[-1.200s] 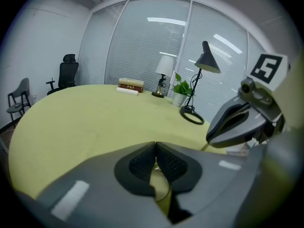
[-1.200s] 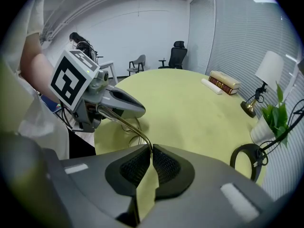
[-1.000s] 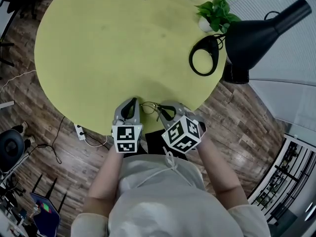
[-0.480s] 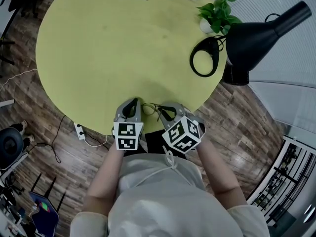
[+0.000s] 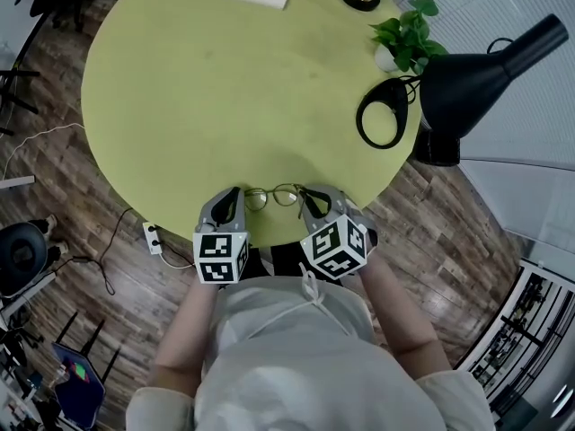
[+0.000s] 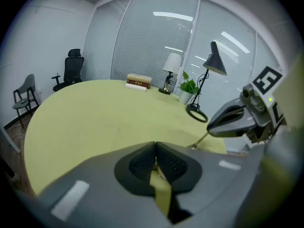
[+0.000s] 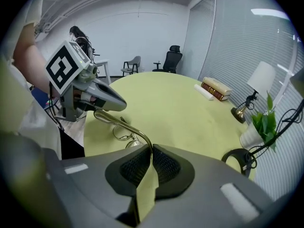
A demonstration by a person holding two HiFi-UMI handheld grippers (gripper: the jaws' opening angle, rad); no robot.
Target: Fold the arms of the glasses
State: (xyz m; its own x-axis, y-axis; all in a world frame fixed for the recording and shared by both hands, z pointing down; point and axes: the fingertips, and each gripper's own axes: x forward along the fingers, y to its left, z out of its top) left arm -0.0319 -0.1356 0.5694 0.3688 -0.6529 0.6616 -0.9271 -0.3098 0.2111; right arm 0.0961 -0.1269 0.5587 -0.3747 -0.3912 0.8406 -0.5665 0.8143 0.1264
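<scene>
A person at the near edge of a round yellow-green table works a pair of gold wire-rimmed glasses with two hand-held grippers. The glasses sit right at that near edge, between the two tools, their round lenses low over the tabletop; whether they rest on it cannot be told.

The right gripper is clenched on a thin gold temple arm, which rises out of its ribbed pads and runs across toward the left gripper. The left gripper's jaws are pressed together just beside the frame's other end. A thin sliver seems to sit between its pads, but whether that is part of the glasses cannot be made out.

The fold looks to be under way rather than finished, and the risks are plain. A pull against the hinge's swing, rather than along it, could bend the slender wire arm or strain the hinge. The slim metal could also slide out of the pads under a sideways tug. With the glasses so close to the edge, any slip could send them onto the wood-plank floor. The black desk lamp at the far right edge stands well apart and poses no obstacle.
</scene>
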